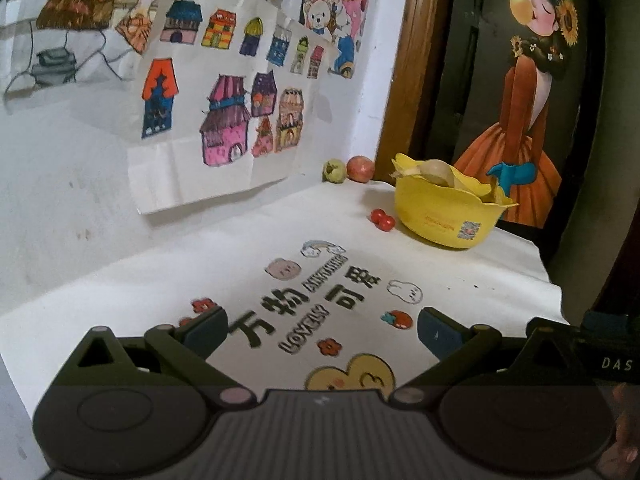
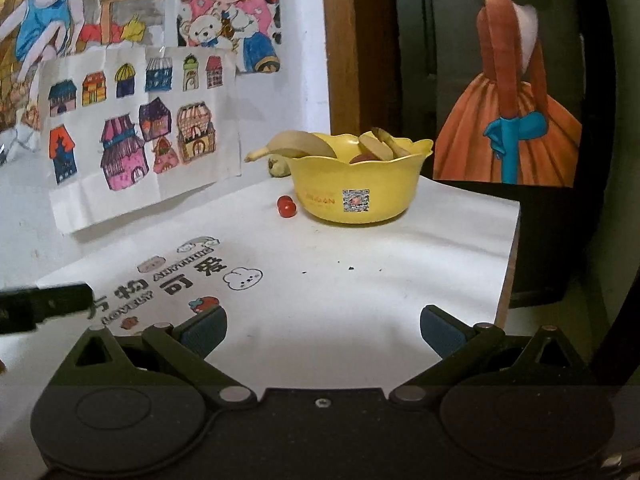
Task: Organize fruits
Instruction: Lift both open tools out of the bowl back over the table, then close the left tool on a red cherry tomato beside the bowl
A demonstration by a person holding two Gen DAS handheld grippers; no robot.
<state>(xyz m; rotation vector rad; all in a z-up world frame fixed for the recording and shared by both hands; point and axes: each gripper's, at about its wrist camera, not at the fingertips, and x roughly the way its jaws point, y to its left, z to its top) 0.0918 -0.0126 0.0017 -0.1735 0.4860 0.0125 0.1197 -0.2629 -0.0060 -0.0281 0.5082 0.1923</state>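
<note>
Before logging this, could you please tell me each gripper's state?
Left gripper: open, holding nothing.
Right gripper: open, holding nothing.

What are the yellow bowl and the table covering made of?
Yellow bowl: probably glossy moulded plastic, judging by its even colour, scalloped rim and stuck-on QR label. Table covering: looks like matte white printed paper or thin sheet; cannot tell which.
</note>
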